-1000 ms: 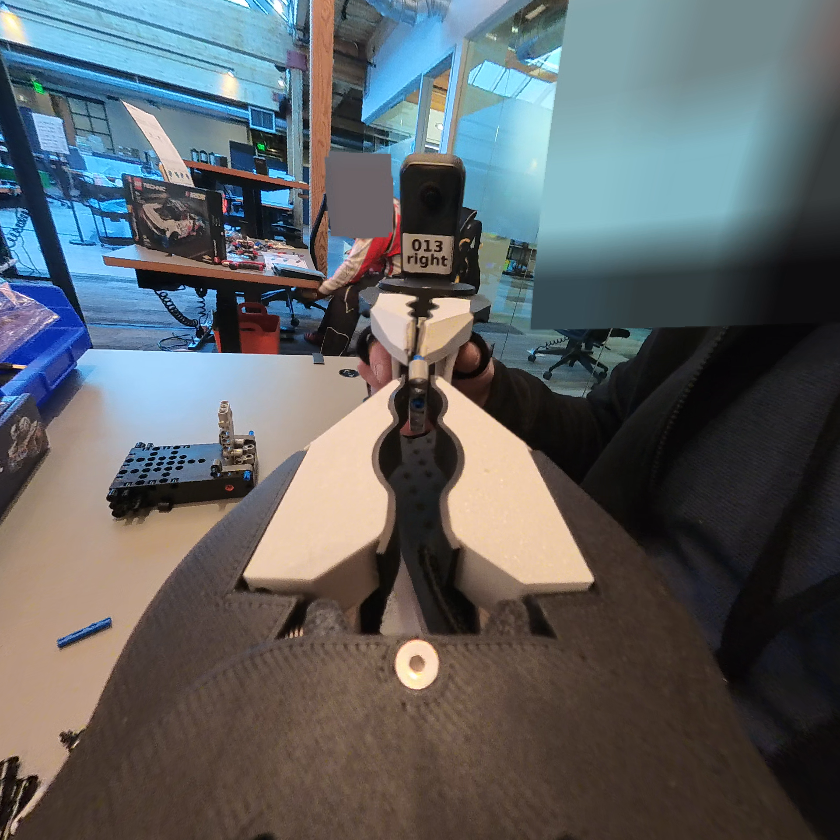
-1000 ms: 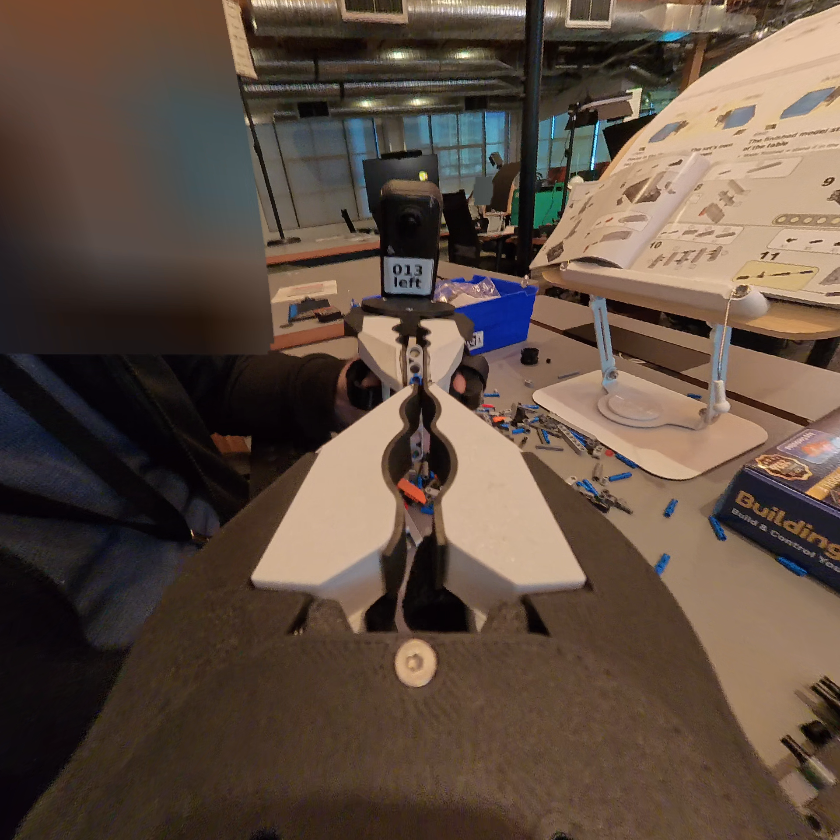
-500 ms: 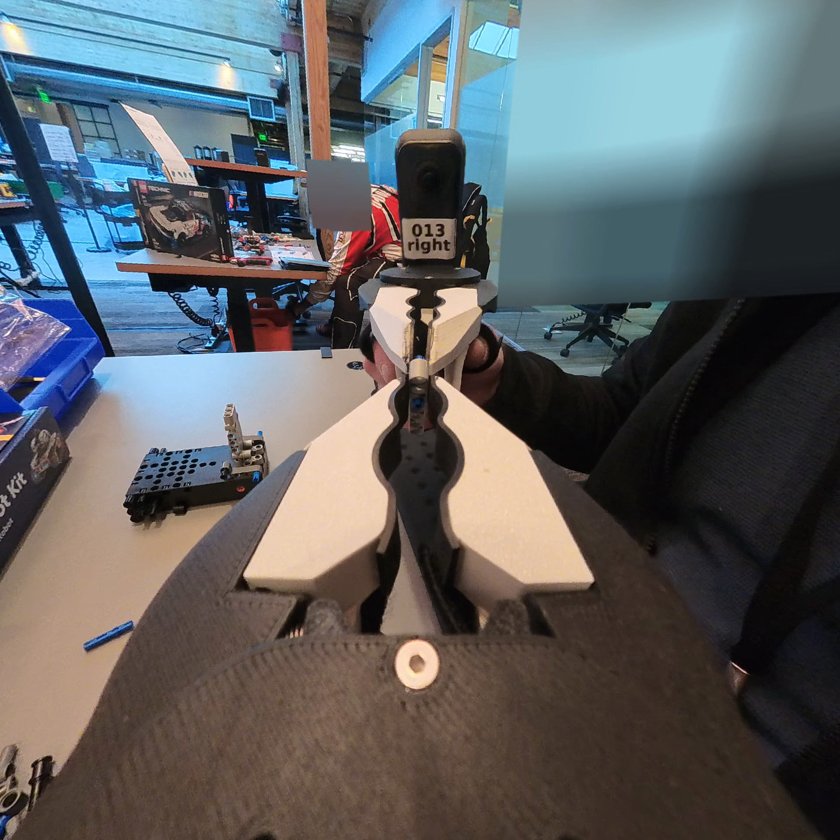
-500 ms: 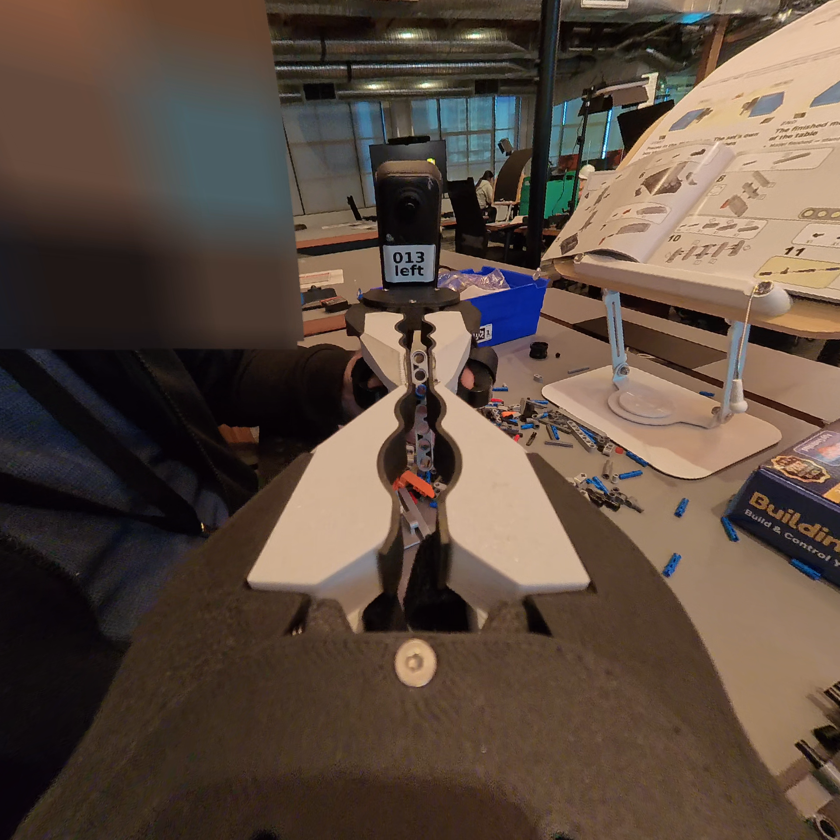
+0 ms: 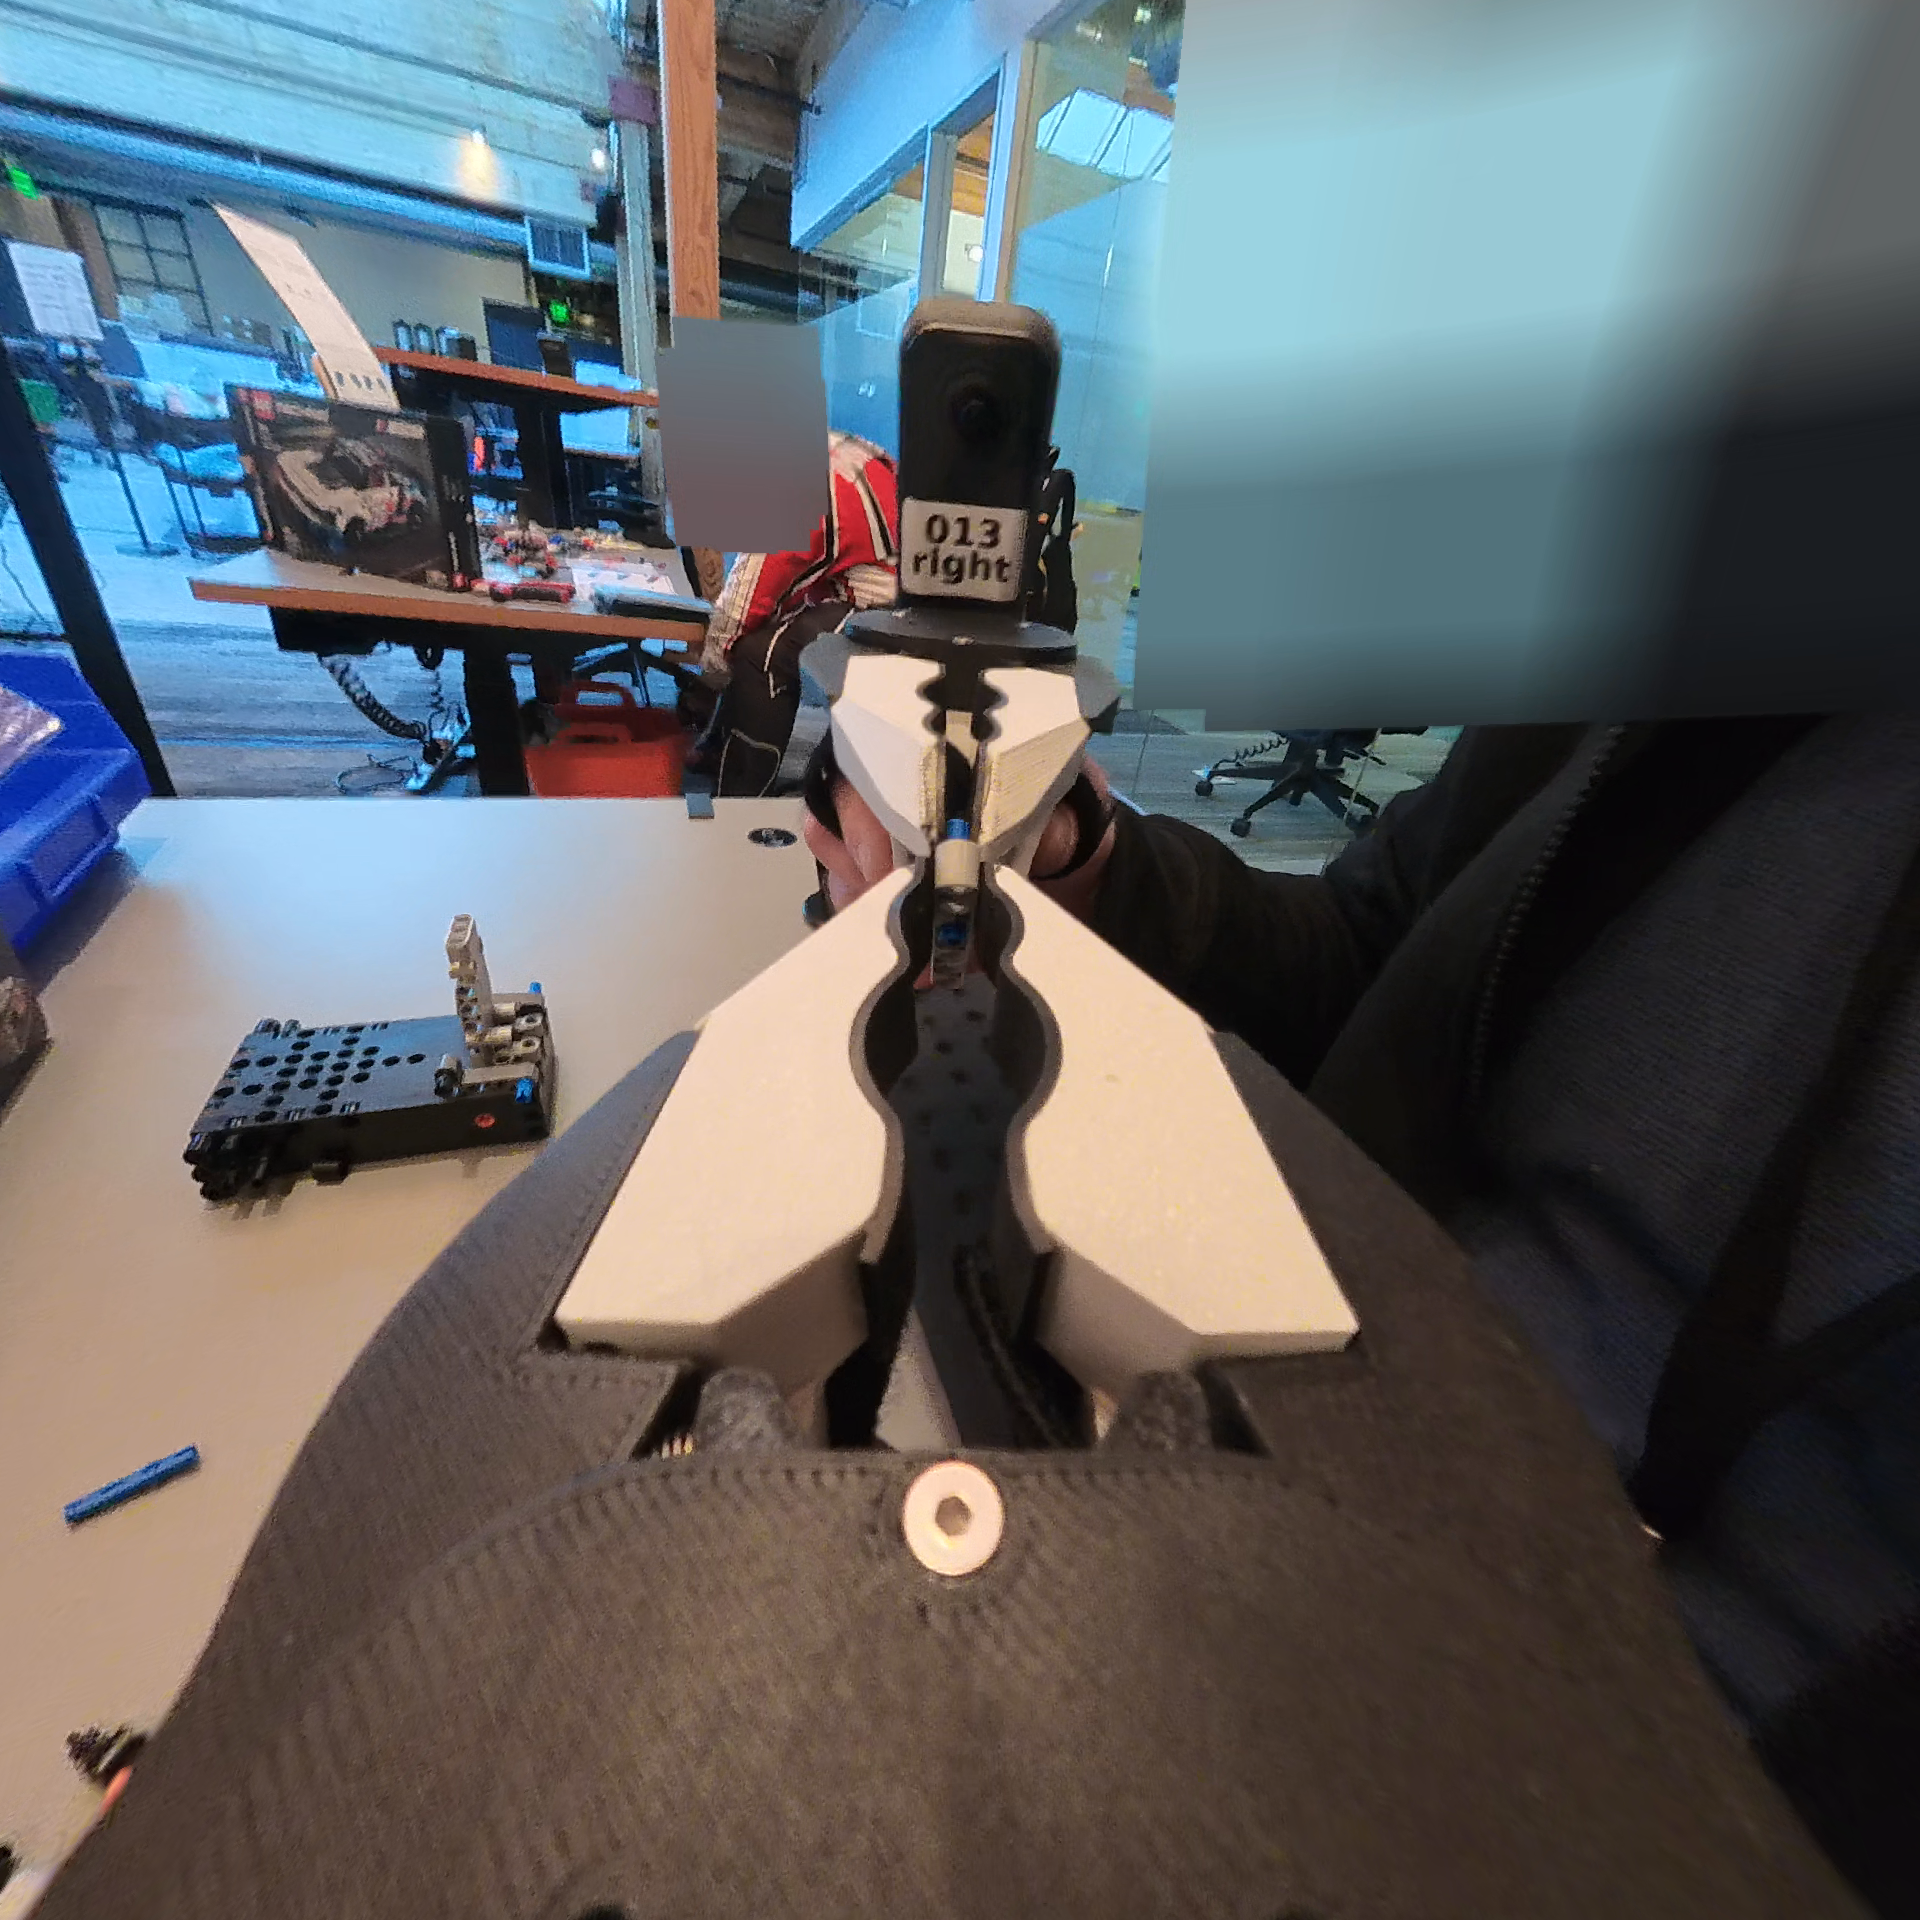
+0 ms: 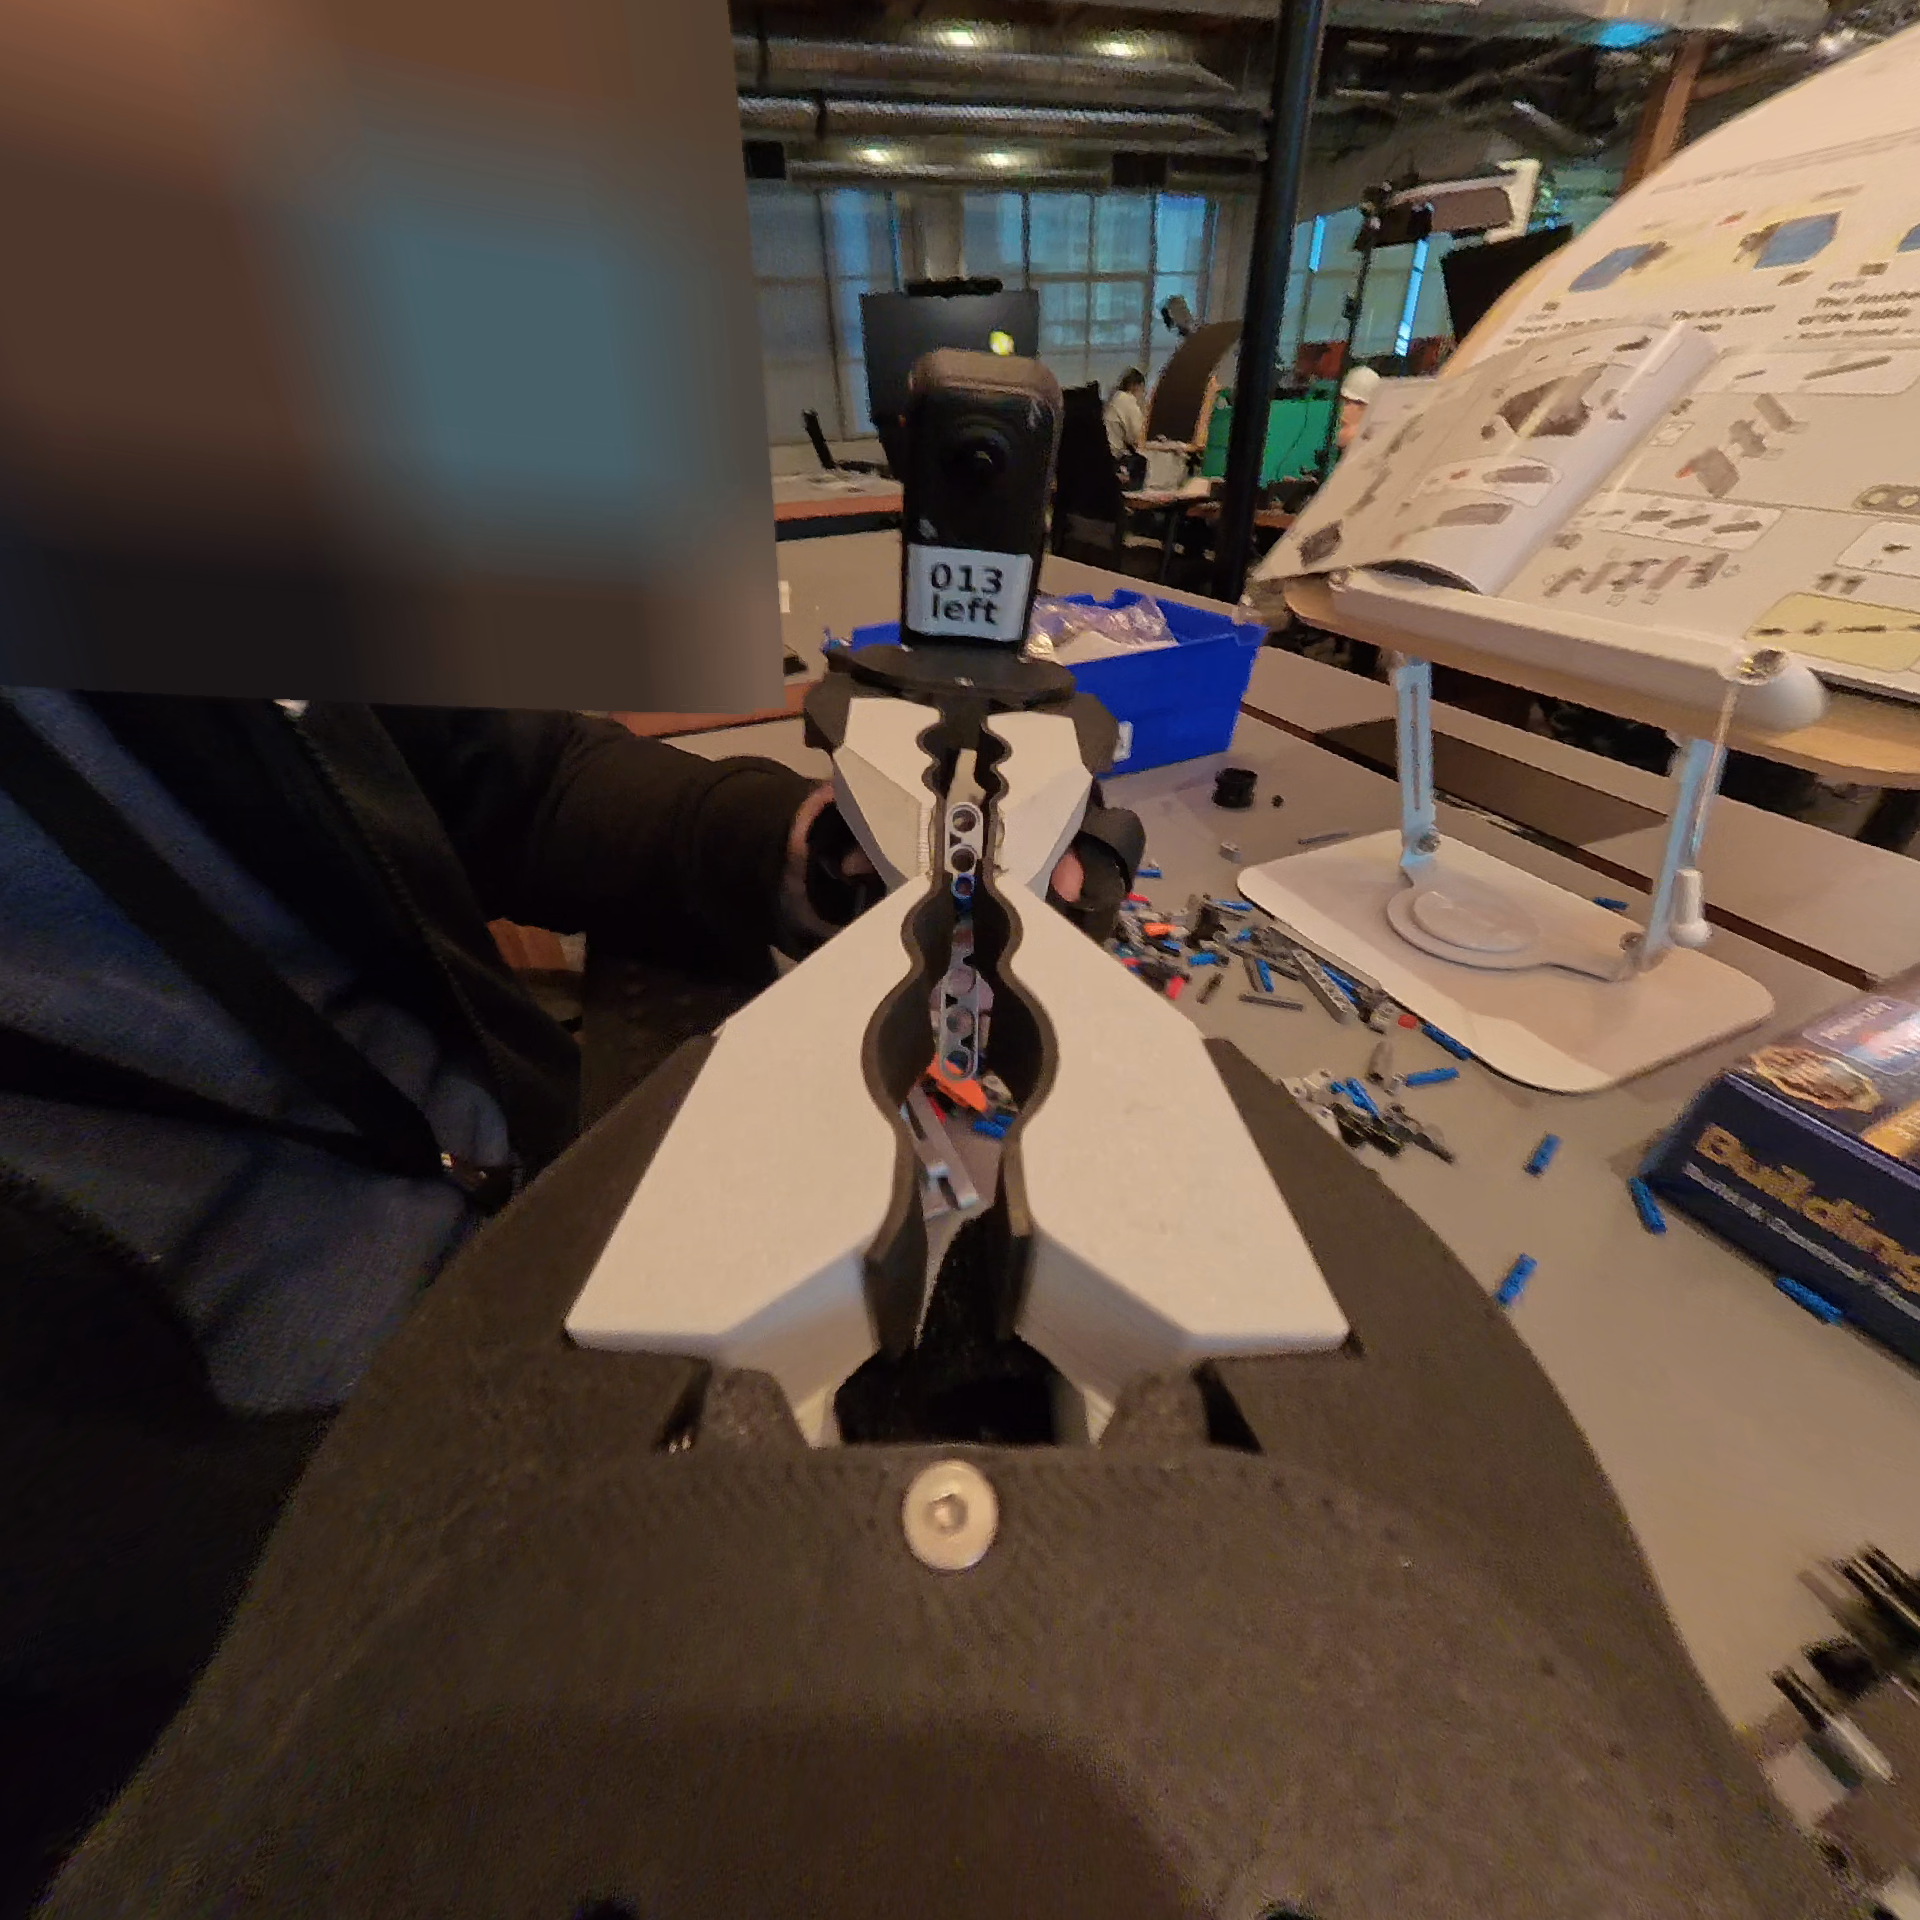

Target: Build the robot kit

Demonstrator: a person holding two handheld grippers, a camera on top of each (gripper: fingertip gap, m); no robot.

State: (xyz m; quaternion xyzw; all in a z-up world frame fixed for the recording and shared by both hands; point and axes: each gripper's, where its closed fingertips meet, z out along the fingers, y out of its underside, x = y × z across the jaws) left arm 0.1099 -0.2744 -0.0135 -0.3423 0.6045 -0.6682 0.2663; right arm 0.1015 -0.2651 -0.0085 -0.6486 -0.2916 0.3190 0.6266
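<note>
Tilted a bit vs half a sec ago, so black plate assembly (image 5: 379,1091) sits further right on grey table (image 5: 260,1351) in left wrist view, w/ blue pin (image 5: 130,1469) lying nearer the cam. Left gripper (image 5: 951,935) pinched nearly closed on grey holed beam (image 6: 964,940), right gripper (image 6: 961,904) facing it tip to tip, also clamped on that same beam, both held up off the table. Off to the right: loose parts pile (image 6: 1247,956), booklet stand (image 6: 1507,935), blue box (image 6: 1808,1164).
</note>
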